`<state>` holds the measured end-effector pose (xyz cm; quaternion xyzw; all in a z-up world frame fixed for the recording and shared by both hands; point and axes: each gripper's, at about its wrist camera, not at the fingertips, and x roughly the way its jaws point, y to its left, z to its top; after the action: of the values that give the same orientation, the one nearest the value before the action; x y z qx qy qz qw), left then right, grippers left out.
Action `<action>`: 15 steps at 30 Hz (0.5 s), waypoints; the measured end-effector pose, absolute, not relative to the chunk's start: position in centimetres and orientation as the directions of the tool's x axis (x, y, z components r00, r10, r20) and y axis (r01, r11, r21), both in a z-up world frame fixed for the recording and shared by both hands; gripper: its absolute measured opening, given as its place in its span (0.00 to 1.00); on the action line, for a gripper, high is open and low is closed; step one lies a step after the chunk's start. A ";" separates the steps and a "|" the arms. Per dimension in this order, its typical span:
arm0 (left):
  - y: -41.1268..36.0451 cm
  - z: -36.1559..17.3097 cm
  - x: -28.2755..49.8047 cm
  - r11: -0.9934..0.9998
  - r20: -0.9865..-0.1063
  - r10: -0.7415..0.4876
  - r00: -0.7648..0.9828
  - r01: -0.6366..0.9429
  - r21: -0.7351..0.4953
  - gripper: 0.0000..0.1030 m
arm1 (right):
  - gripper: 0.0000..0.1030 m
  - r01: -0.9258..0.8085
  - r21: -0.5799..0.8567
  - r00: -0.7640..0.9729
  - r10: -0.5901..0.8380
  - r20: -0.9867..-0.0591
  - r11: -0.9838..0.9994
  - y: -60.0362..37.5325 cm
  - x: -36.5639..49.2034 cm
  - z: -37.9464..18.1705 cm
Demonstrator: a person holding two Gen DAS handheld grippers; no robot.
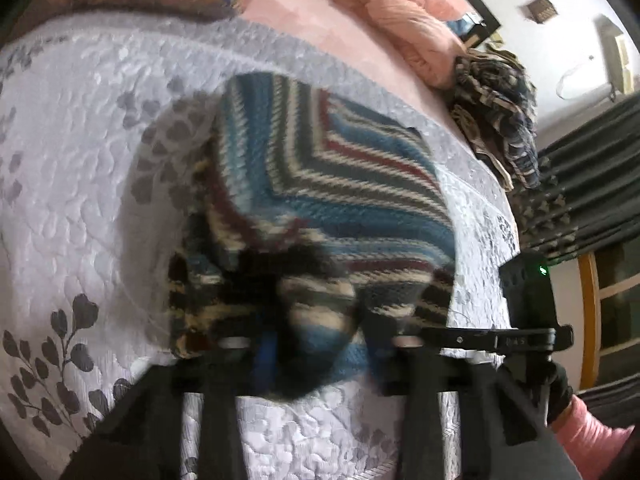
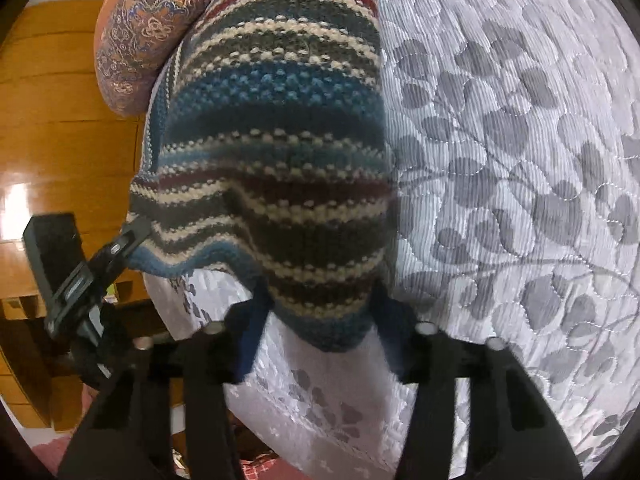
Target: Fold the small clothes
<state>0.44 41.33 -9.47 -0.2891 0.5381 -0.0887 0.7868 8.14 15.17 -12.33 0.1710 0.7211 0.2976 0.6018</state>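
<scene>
Striped knit garment [image 1: 320,184] lying on the quilted bedspread [image 1: 72,168], partly lifted at its near edge. Stripes in blue, cream, dark grey and red; in the left wrist view, the stripes meeting in a chevron over the middle of the garment, suggesting one layer laid over another.

Left gripper [image 1: 316,352]: jaws set apart, near hem of the garment bunched between them. Heavy blur around the fingertips; contact with the fabric on both sides not confirmable, so cannot tell whether clamped.

Right gripper [image 2: 320,320]: jaws set apart on either side of the garment's lowest corner, the knit hanging down between them. Fabric touching or just beside both fingers; firm clamping not confirmable from this view.

In the right wrist view, the garment [image 2: 272,152] draped in a rounded hump, raised off the bedspread [image 2: 512,168] at the near end. Left gripper [image 2: 132,236] at the garment's left hem corner, touching it.

Beyond the garment in the left wrist view: pink blanket [image 1: 404,12], and a second crumpled patterned cloth [image 1: 496,112] to the garment's right, well apart from it. Patterned pillow [image 2: 144,36] beyond the garment's left edge in the right wrist view. Pink sleeve [image 1: 588,428] to the right of the garment's near hem.
</scene>
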 end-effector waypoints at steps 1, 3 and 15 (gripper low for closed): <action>41.7 -9.9 0.3 0.798 -0.785 -0.471 0.401 -0.186 -0.574 0.12 | 0.28 -0.117 0.639 -0.222 0.608 -0.763 0.760 15.2 8.1 -12.2; 42.9 -10.5 0.0 0.746 -0.752 -0.522 0.404 -0.211 -0.631 0.11 | 0.23 -0.134 0.660 -0.232 0.624 -0.746 0.739 14.9 8.2 -11.3; 44.3 -12.6 -1.1 0.788 -0.796 -0.489 0.357 -0.211 -0.579 0.10 | 0.20 -0.267 0.619 -0.275 0.557 -0.784 0.739 14.6 7.8 -11.1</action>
<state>-1.10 44.26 -12.60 -0.3128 0.5598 -0.0912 0.7619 7.81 14.58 -11.07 0.1007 0.7191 0.3470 0.5936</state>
